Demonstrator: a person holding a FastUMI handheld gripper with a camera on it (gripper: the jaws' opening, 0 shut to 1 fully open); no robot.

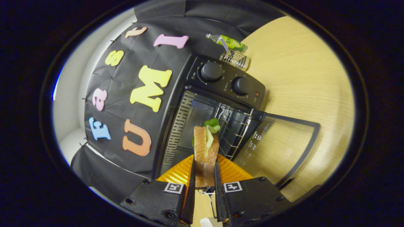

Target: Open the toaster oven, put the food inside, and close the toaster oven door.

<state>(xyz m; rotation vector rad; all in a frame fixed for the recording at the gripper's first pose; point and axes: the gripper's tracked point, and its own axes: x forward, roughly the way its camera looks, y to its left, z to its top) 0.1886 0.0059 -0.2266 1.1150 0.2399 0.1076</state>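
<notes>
My gripper (204,168) is shut on a sandwich (205,146) of two bread slices with green lettuce sticking out at its far end. The view is rolled sideways. Just beyond the sandwich stands a black toaster oven (221,85) with two round knobs (211,71). Its glass door (277,148) is folded down flat onto the wooden table (303,75), and the wire rack (235,132) inside the dark cavity shows. The sandwich's far end hangs in front of the oven's mouth.
An orange ridged plate (232,170) lies under the sandwich, close behind the fingers. A green-labelled bottle (228,42) and a clear bottle (235,59) lie on the table beyond the oven. Black cloth hangs as a wall behind the oven.
</notes>
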